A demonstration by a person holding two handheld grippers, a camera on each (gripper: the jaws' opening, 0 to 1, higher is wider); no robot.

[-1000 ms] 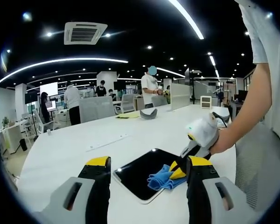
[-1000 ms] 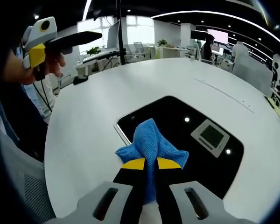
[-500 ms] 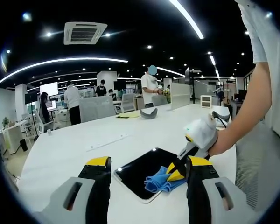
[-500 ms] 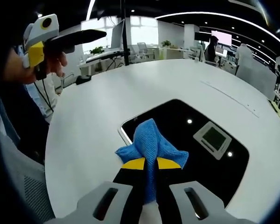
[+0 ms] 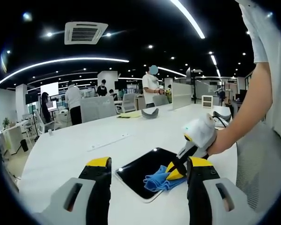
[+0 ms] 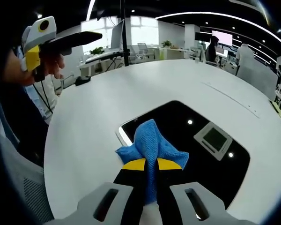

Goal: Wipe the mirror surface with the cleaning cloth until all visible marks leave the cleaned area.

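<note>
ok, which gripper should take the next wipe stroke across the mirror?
Right. The right gripper is shut on the blue cloth, which rests on the mirror. The left gripper is open, holding nothing, and sits back from the mirror.

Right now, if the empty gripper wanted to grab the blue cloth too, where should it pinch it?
Probably the raised fold of the blue cloth at its far end, coming down from above. That bump stands up off the mirror, and the right gripper already pinches the near end.
</note>
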